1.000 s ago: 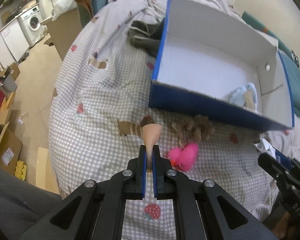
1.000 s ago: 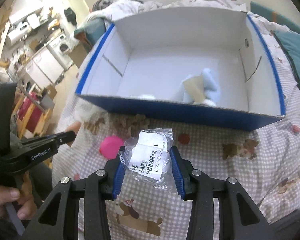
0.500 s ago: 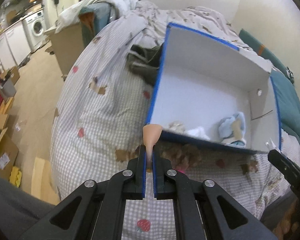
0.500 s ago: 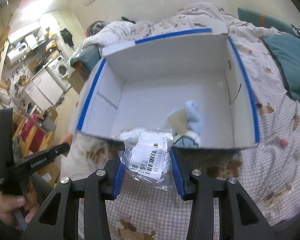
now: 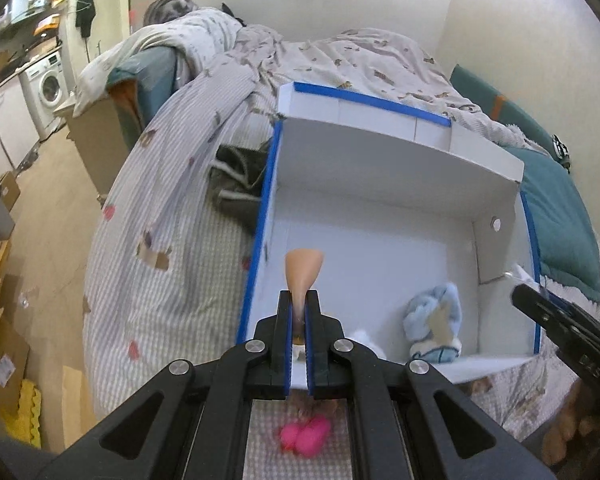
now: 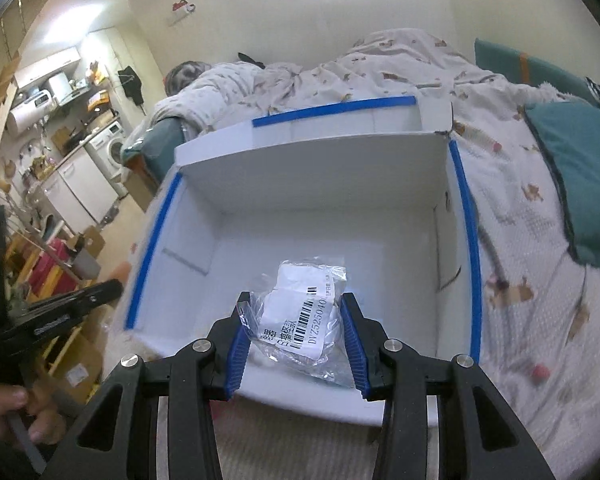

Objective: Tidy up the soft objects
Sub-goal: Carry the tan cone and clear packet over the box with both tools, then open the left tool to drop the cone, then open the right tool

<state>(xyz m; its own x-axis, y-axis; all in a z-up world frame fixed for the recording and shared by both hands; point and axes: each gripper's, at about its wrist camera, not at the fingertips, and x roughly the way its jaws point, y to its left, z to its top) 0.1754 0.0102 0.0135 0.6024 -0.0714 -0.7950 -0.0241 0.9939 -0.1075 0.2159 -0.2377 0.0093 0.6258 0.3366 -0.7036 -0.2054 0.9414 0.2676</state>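
Holding over the white box (image 5: 380,240) | left gripper (image 5: 299,308) clamped on a peach cone-shaped piece (image 5: 303,270) | right gripper (image 6: 296,328) pinching a clear labelled bag (image 6: 304,320) | blue plush (image 5: 434,326) inside box | pink toy (image 5: 306,440) on bedspread

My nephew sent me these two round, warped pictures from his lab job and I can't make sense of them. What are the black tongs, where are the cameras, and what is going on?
No robot here: a person holds a two-finger clamp in each hand, with a wide-angle camera on each looking along its fingers. In the left wrist view, the left gripper is shut on a peach rubbery piece. In the right wrist view, the right gripper pinches a clear labelled packet. Both hover over a white box with blue edges on a checked bedspread. A light blue soft toy lies inside; a pink toy remains on the bedspread.
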